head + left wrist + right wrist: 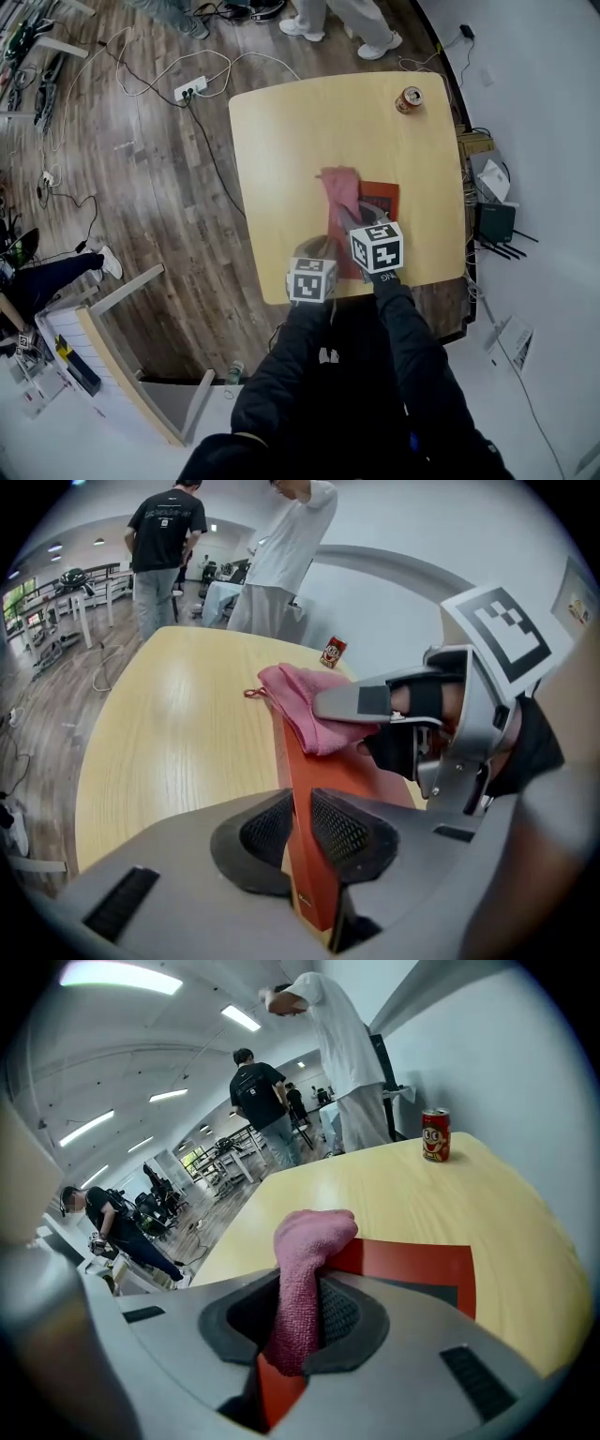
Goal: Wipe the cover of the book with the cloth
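Head view shows a light wooden table with rounded corners, and toward its lower right, near the person's edge, lies the thin red-covered book with the pink terry cloth draped across its left side. In the left gripper view, the left gripper has its two mesh-padded jaws clamped on the book's near edge, which rises through the centre of the frame. This grip appears meant to pin the book so it cannot slide under rubbing. In the right gripper view, the right gripper has its jaws closed on a bunched fold of the cloth, whose free end pokes up mid-frame over the red cover. Holding the cloth gathered like this gives a firm wad to press down and drag. The wad sits on the cover's left part, so most of the cover to its right seems not yet wiped. A small red drink can stands well apart near the table's upper right corner, clear of any stroke.
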